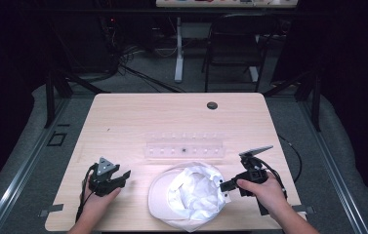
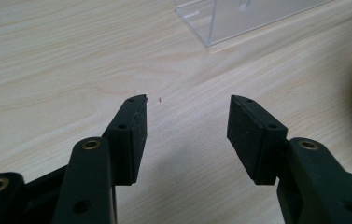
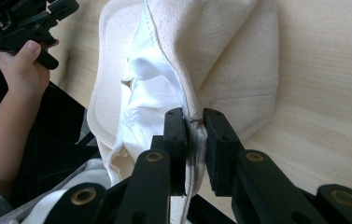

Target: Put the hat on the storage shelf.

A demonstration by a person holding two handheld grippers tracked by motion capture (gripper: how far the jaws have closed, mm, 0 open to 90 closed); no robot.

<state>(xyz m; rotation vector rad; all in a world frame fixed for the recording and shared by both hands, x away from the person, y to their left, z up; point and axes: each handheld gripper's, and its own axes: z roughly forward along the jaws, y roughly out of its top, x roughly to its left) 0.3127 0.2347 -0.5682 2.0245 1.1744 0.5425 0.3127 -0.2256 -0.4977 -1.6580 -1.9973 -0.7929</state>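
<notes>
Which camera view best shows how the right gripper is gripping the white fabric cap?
The right gripper view: its jaws stand shut on the rim seam of the white fabric cap. The high view shows the right gripper at the cap's edge, small. The left gripper view catches a sliver of cap at its right edge.

High view: table (image 1: pixel 123 117) brightly lit from above, its pale top near washed out at centre; surroundings fall off to near black, and the frame is soft and low in detail. Gripper views: even, diffuse light with faint soft shadows. Near jaws slightly out of focus, wood grain sharp, mild stretching toward the edges.
</notes>
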